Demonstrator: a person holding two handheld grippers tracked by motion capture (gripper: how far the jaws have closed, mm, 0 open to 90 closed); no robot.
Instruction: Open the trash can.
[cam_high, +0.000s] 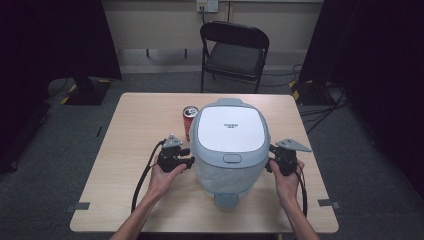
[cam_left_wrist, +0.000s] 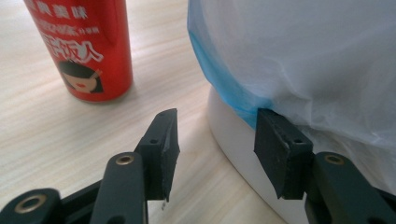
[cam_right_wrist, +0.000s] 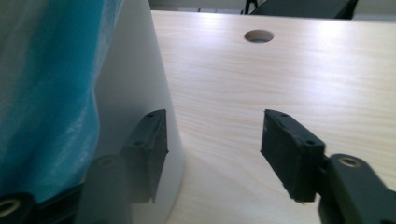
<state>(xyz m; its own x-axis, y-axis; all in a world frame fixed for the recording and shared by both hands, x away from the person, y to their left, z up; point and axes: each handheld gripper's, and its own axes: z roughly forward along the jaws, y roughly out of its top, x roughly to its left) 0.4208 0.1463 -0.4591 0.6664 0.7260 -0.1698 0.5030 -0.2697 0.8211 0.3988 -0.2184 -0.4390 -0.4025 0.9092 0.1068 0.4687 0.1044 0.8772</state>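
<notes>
- Left claw (cam_high: 189, 161) gapes empty, one jaw brushing the bag (cam_left_wrist: 317, 60); closing could tear it.
- Right claw (cam_high: 271, 162) gapes empty beside the bin (cam_high: 229, 145); a nudge could topple the can (cam_high: 189, 120).

Two bare forearms enter from near edge of counter (cam_high: 125, 200), angled inward. Left hand (cam_high: 165, 176) wraps rear of left hand-held gripper (cam_high: 189, 159), jaws pointing right across counter, held level, parted, nothing between pads; cable trails back toward near edge. Right hand (cam_high: 286, 181) grips right hand-held gripper (cam_high: 270, 161) from behind, jaws pointing left, grey three-cornered plate on top. In right gripper view, jaws (cam_right_wrist: 212, 154) stand apart, gap empty. In left gripper view, jaws (cam_left_wrist: 215, 149) likewise apart.
</notes>
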